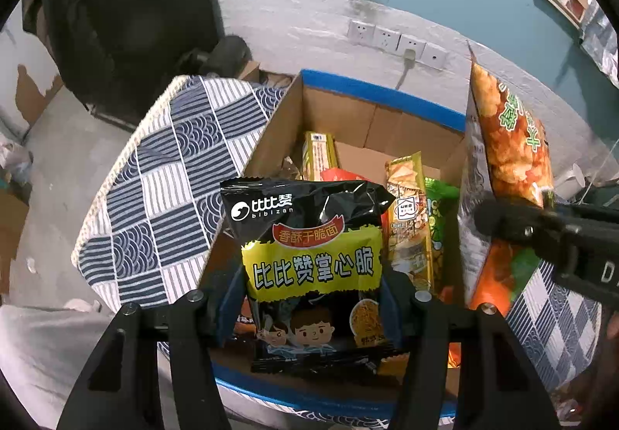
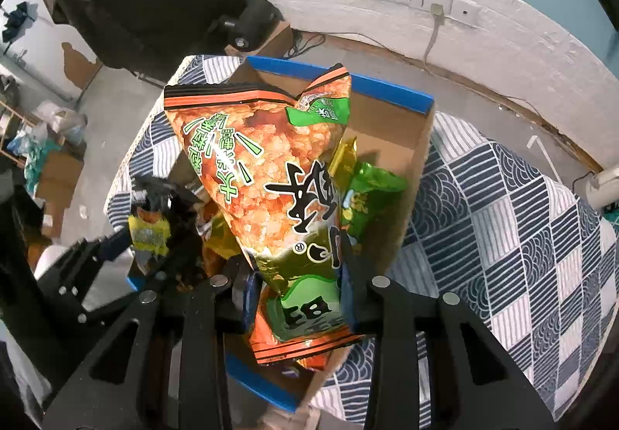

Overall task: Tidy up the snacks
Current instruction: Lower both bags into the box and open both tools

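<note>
My left gripper (image 1: 309,314) is shut on a black and yellow noodle snack packet (image 1: 309,259) and holds it upright over the near end of an open cardboard box (image 1: 371,120) with blue-taped rims. My right gripper (image 2: 298,286) is shut on a large orange and green rice-cracker bag (image 2: 271,174) and holds it above the same box (image 2: 402,197). That bag also shows at the right of the left wrist view (image 1: 506,143), with the right gripper's black body beside it. The left gripper and its packet (image 2: 149,232) show at the left of the right wrist view.
Inside the box lie a yellow packet (image 1: 319,155), a gold biscuit pack (image 1: 410,221) and a green bag (image 1: 441,213). The box sits on a blue and white patterned cloth (image 1: 170,182) over a table. Wall sockets (image 1: 394,41) are behind; clutter lies on the floor at left.
</note>
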